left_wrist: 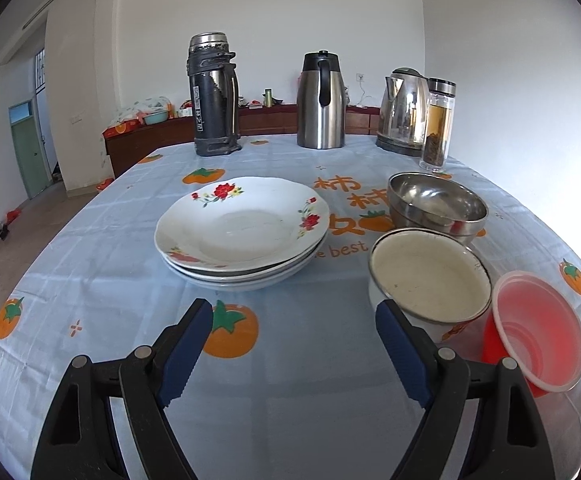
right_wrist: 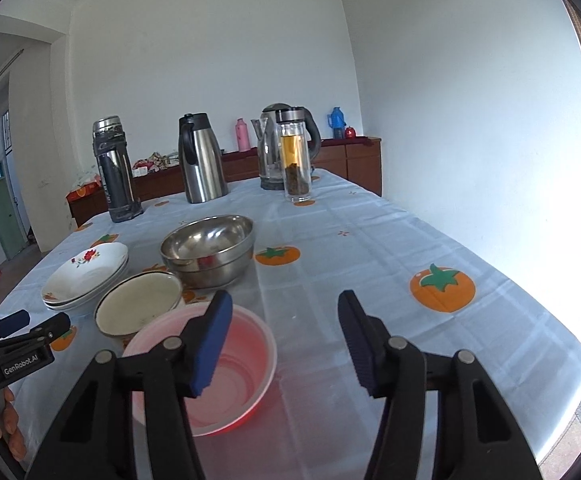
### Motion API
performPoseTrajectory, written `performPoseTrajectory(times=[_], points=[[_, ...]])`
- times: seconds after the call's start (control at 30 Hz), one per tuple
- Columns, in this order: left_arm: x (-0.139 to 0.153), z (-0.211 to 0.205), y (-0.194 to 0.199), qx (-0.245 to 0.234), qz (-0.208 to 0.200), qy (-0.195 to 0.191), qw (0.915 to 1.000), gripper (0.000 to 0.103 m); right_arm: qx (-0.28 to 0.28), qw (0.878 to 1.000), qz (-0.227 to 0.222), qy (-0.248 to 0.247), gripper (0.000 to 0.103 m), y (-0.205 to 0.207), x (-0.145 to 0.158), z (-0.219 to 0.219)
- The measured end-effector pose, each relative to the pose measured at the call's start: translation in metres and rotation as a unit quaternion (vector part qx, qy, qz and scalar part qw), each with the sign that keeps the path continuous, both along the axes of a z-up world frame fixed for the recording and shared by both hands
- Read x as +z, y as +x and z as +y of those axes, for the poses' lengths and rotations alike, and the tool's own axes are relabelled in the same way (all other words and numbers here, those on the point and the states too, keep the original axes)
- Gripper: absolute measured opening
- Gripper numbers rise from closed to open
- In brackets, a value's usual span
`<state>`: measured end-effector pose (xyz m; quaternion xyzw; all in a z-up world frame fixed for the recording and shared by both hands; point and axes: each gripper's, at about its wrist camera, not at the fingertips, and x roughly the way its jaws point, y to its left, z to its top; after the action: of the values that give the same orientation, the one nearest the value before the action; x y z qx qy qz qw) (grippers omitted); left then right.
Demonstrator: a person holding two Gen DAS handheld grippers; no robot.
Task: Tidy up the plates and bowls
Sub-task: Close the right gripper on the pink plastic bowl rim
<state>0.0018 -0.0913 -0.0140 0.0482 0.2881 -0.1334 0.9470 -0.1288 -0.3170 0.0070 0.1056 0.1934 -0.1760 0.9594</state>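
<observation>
A stack of white flowered plates (left_wrist: 242, 232) (right_wrist: 86, 276) sits mid-table. To its right are nested steel bowls (left_wrist: 436, 204) (right_wrist: 210, 250), a cream enamel bowl (left_wrist: 430, 280) (right_wrist: 138, 308) and a red plastic bowl (left_wrist: 538, 332) (right_wrist: 226, 368). My left gripper (left_wrist: 294, 356) is open and empty, just short of the plates; it also shows in the right wrist view (right_wrist: 22, 324). My right gripper (right_wrist: 286, 344) is open and empty, its left finger over the red bowl's rim.
A black thermos (left_wrist: 212, 96) (right_wrist: 114, 168), a steel jug (left_wrist: 321, 100) (right_wrist: 200, 158), an electric kettle (left_wrist: 402, 112) (right_wrist: 268, 148) and a glass tea bottle (left_wrist: 438, 124) (right_wrist: 296, 156) stand along the far side of the table (left_wrist: 90, 280) (right_wrist: 370, 240). A wooden sideboard (left_wrist: 150, 136) stands behind.
</observation>
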Motion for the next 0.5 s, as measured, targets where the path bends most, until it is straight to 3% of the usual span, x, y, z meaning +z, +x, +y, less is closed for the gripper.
performPoseTrajectory(times=[0.5], points=[[0.009, -0.022, 0.015, -0.023, 0.013, -0.010, 0.9996, 0.085, 0.018, 1.000, 0.003, 0.004, 0.047, 0.020, 0.011, -0.034]])
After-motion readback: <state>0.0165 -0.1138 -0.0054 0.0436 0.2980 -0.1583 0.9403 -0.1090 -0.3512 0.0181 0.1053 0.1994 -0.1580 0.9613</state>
